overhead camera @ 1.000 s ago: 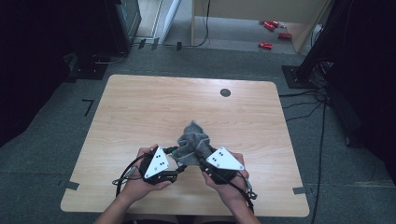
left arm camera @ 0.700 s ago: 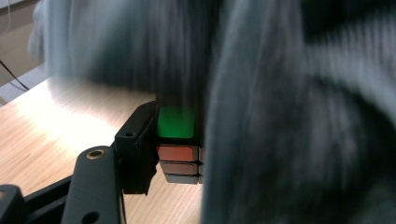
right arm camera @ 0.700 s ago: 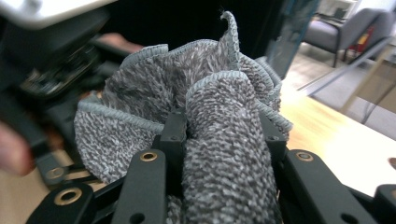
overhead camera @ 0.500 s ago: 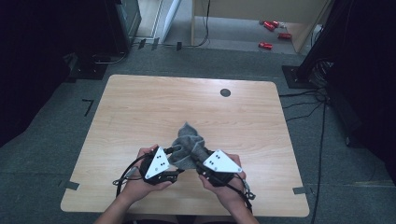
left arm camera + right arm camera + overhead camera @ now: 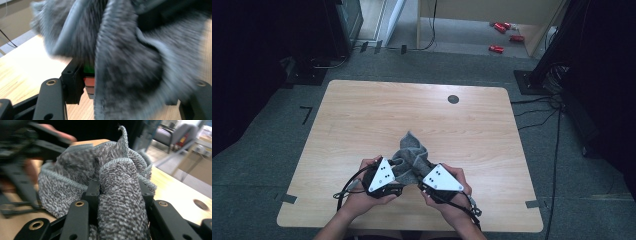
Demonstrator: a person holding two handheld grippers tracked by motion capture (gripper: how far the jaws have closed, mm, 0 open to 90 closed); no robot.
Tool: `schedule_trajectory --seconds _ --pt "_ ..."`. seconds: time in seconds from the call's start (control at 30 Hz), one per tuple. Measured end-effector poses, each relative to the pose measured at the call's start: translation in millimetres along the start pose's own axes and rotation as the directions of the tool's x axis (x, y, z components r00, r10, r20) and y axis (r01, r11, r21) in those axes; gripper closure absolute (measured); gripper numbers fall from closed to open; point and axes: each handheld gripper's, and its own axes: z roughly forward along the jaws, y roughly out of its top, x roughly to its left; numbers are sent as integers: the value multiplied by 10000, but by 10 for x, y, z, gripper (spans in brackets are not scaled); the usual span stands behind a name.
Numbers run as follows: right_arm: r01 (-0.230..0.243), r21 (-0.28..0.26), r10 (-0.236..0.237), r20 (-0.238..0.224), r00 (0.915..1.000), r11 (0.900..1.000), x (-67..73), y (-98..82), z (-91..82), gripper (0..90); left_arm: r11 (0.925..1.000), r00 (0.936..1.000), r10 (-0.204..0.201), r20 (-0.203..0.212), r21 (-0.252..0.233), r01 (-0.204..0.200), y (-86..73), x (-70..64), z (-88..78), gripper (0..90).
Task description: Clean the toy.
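- Grey cloth (image 5: 411,159): bunched in a heap, lower centre of the high view, on the near part of the wooden table (image 5: 362,120), between the two grippers.
- Left gripper (image 5: 393,176): lower centre-left of the high view, held in the person's left hand (image 5: 362,192). Jaws are closed onto a fold of the grey cloth; in the left gripper view the cloth (image 5: 125,65) hangs across the centre and right of the frame, blurred.
- Right gripper (image 5: 424,180): lower centre-right of the high view, held in the right hand (image 5: 452,200). In the right gripper view, both jaws press a thick rolled fold of the cloth (image 5: 120,202) at centre frame; the jaws stand partly apart around it.
- Round dark hole (image 5: 453,99): upper right area of the table, well apart from the cloth.
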Motion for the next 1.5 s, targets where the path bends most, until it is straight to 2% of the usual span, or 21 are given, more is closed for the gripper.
schedule_trajectory --seconds 0.07,0.2,0.3,0.4,0.47,0.53,0.57,0.63,0.7,0.8,0.9,0.97,1.0,1.07,1.13,1.2,1.27,1.33,1.37,1.4,1.5 --pt "-393 140 388 378 9985 9991 -99 -19 -21 645 10000 10000 -20 53 -70 20 3 4 -11 348" --pt "-473 353 430 1143 9925 9983 -264 -43 -59 645 9997 9999 -115 97 -206 117 14 29 -31 348" --pt "-684 94 667 1216 9903 9976 -310 -6 -113 645 9998 9998 -181 36 -120 182 2 42 -23 348" --pt "-400 -225 415 724 9965 9989 -172 65 -148 644 9999 9999 -147 -4 21 147 -5 38 -6 348" --pt "126 -366 -121 128 9998 9992 -13 111 -139 644 9999 9999 -112 42 25 112 -1 19 -1 348" --pt "639 -362 -654 -407 9970 9973 147 131 -103 643 10000 10000 -58 77 -76 59 12 -1 -7 348" --pt "945 -244 -957 -499 9942 9952 215 124 -70 643 9999 9999 -10 101 -123 11 19 -3 -17 348" --pt "1040 -154 -1047 -471 9934 9945 232 94 -38 643 9999 9999 140 33 -50 -140 30 -12 -23 348" --pt "719 -117 -723 -322 9969 9973 156 73 -35 644 9999 9999 111 45 -38 -110 26 -6 -24 348" --pt "177 126 -181 379 9991 9998 -27 41 -49 644 9999 10000 21 -9 -130 -21 24 4 -26 348" --pt "-139 642 60 1215 9926 9978 -240 0 -68 644 9997 10000 -88 -18 -221 87 22 33 -44 348" --pt "-790 625 693 1450 9870 9949 -364 -18 -103 644 9996 9999 -167 -34 -229 166 17 46 -46 348" --pt "-971 580 879 1444 9856 9936 -389 -19 -116 644 9997 9998 -165 -68 -156 164 12 52 -43 348" --pt "-948 385 892 1281 9877 9948 -369 3 -142 644 9998 9998 -194 -70 -106 194 4 53 -27 348" --pt "-703 40 698 774 9946 9975 -247 60 -156 643 9999 9999 -137 -46 -7 137 -1 45 -13 348" --pt "-179 -210 181 57 9998 9996 -56 120 -147 642 9999 9999 -124 30 19 124 -4 26 2 348" --pt "711 -206 -723 -697 9949 9973 151 139 -91 640 9999 9999 -69 97 -73 70 3 7 0 348" --pt "1352 21 -1348 -607 9890 9908 221 103 -34 638 10000 10000 58 38 -21 -58 17 -2 -12 348" --pt "1271 -36 -1271 -641 9898 9919 197 76 -21 637 9999 9999 151 -13 55 -151 14 -4 -7 348" --pt "898 1 -896 -652 9938 9960 140 56 -15 637 9999 9999 107 17 59 -107 9 -3 -4 348" --pt "67 343 -75 232 9997 9994 -114 -5 -23 638 10000 10000 46 42 -41 -46 6 7 -7 348"
